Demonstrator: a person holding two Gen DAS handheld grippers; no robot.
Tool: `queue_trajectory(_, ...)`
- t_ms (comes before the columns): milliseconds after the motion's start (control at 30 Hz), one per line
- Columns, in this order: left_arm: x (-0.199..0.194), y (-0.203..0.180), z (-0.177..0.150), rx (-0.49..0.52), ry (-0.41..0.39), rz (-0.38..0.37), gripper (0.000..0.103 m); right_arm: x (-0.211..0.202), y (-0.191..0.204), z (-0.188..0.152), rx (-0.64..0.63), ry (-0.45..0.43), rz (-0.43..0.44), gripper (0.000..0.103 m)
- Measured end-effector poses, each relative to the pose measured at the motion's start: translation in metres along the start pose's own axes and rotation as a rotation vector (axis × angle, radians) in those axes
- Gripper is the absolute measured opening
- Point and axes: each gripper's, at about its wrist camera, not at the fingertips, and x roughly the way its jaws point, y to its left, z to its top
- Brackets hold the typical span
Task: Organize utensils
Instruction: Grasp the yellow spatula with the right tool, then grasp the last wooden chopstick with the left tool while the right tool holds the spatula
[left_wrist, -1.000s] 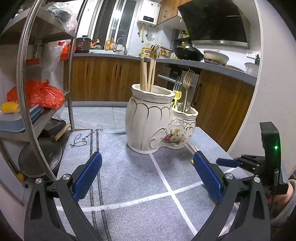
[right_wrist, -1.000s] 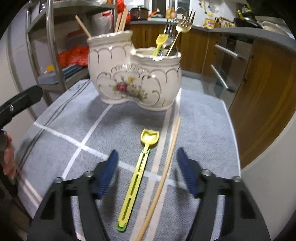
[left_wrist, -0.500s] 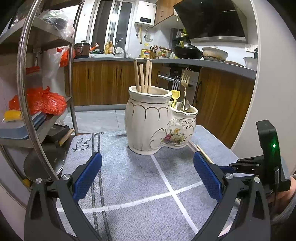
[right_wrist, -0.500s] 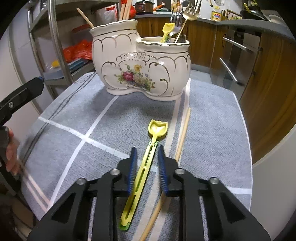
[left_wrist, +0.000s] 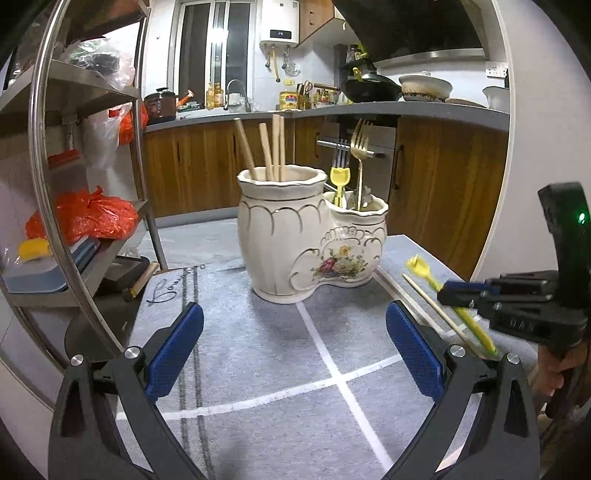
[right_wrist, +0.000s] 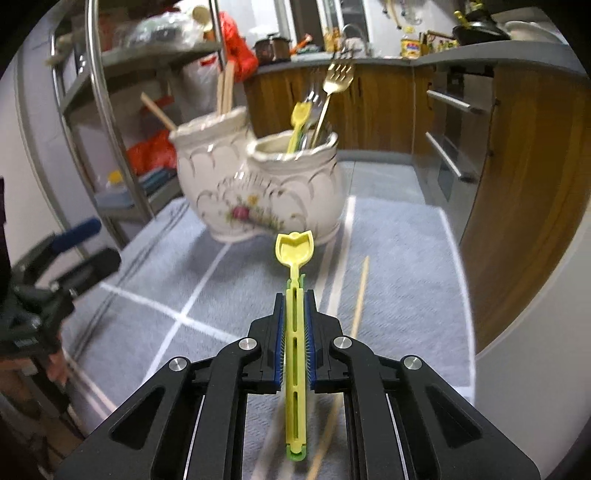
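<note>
My right gripper (right_wrist: 294, 306) is shut on a yellow plastic spoon (right_wrist: 294, 258) and holds it lifted above the grey mat, its bowl pointing at the holder. It also shows in the left wrist view (left_wrist: 448, 288), with the spoon (left_wrist: 424, 271) in it. The white ceramic double holder (left_wrist: 310, 243) (right_wrist: 258, 188) stands on the mat, with chopsticks (left_wrist: 271, 147) in the tall side and forks (left_wrist: 358, 147) and another yellow spoon (left_wrist: 339, 181) in the low side. One chopstick (right_wrist: 358, 295) (left_wrist: 428, 299) lies on the mat. My left gripper (left_wrist: 295, 350) is open and empty.
A metal shelf rack (left_wrist: 88, 184) with orange bags stands to the left of the mat. Wooden kitchen cabinets (left_wrist: 443, 184) and a counter run behind. The table's right edge (right_wrist: 461, 295) lies close to the chopstick.
My right gripper has closed on the yellow spoon and lifted it off the mat towards the holder. The left gripper stays open and has shifted slightly.
</note>
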Motion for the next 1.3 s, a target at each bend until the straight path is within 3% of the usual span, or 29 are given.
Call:
queue_trajectory(267,0.017,-0.038,0.007,0.027,0.05,-0.043,0.097,-0.023,-0.028,0.006,0.038,-0.082,-0.089,0.011)
queue_trajectory(533,0.054,-0.081,0.003,0.008,0.195,-0.131,0.097,-0.029,-0.048,0.006,0.075,-0.096,-0.128,0.011)
queue_trajectory(900,0.089,-0.134,-0.002,0.064,0.326,-0.123,0.097,-0.033,-0.064,0.005,0.125,-0.107,-0.154,0.011)
queue_trajectory(1167,0.105,-0.166,-0.008,0.159,0.401,-0.115,0.068,-0.037,-0.073,0.004,0.153,-0.116,-0.155,0.011)
queue_trajectory(1300,0.106,-0.171,-0.007,0.164,0.4,-0.129,0.055,-0.037,-0.074,0.003,0.152,-0.116,-0.154,0.011)
